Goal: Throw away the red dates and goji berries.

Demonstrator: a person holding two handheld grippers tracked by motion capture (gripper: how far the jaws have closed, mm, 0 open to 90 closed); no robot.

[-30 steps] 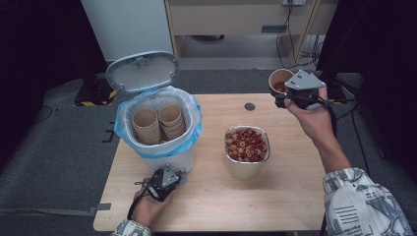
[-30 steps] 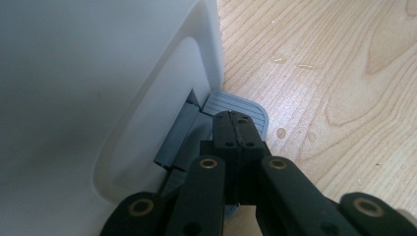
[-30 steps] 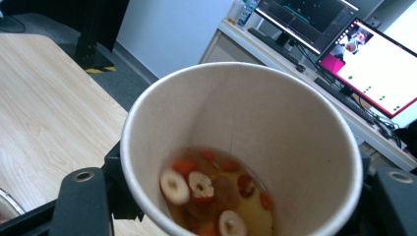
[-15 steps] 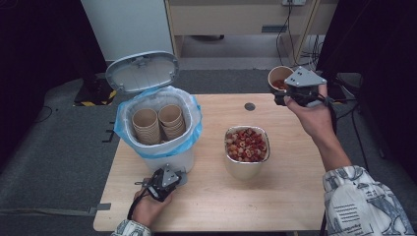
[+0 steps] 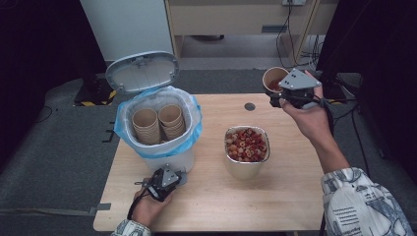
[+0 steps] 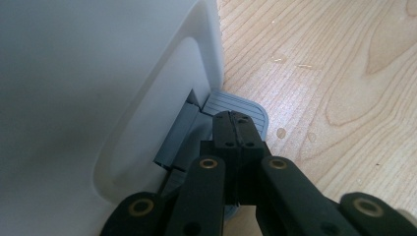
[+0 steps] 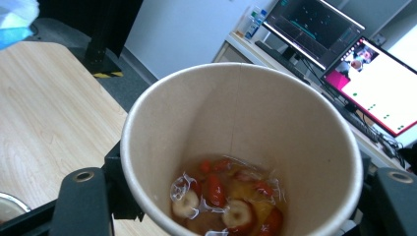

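Observation:
A white pedal bin (image 5: 169, 156) with a blue liner stands at the table's left, its lid (image 5: 142, 72) up. Two stacks of paper cups (image 5: 158, 123) sit inside. My left gripper (image 5: 164, 179) is at the bin's foot; in the left gripper view its shut jaws (image 6: 236, 120) rest on the grey pedal (image 6: 255, 110) beside the bin wall (image 6: 98, 73). My right gripper (image 5: 287, 96) hangs over the table's far right edge, shut on a paper cup (image 5: 273, 77). In the right gripper view the cup (image 7: 295, 123) holds a little liquid with red and white fruit slices (image 7: 223, 196).
A metal bowl (image 5: 246, 167) full of red and white slices stands at the table's middle. A dark round hole (image 5: 250, 106) marks the wooden tabletop (image 5: 275, 206) behind it. Monitors (image 7: 378, 83) stand on a desk beyond the right gripper.
The right gripper with its cup has drifted very slightly left. The left gripper stays on the pedal and the lid stays up.

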